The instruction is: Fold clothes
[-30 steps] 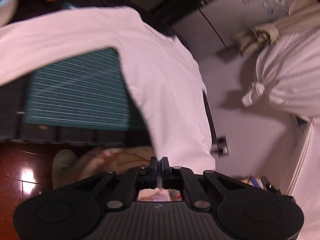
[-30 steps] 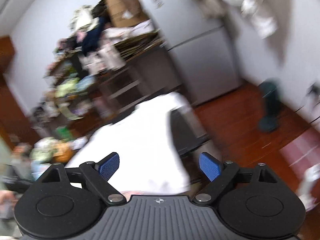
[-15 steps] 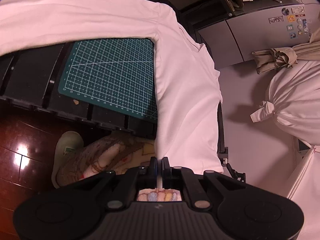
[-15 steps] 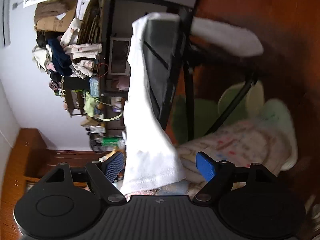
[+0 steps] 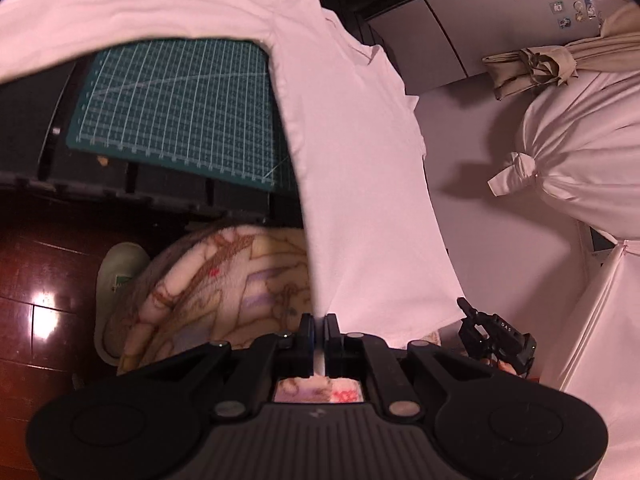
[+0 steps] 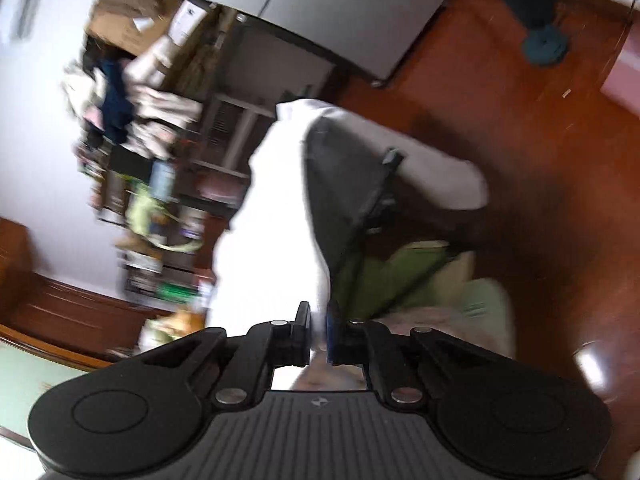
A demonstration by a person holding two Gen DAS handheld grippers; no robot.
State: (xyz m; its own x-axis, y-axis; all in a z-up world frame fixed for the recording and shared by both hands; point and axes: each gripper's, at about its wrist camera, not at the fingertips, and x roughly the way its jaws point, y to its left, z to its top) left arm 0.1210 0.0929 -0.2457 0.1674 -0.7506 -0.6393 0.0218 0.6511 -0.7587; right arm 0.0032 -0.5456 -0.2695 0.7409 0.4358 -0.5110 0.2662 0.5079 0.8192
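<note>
White shirt hem pinched between both grippers' closed jaws

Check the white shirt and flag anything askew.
The white long-sleeved shirt lies crooked: it runs diagonally across the green gridded cutting mat and hangs over the dark table's edge. The left gripper and the right gripper, whose jaws have just closed, both pinch its hem. No damage shows.
</note>
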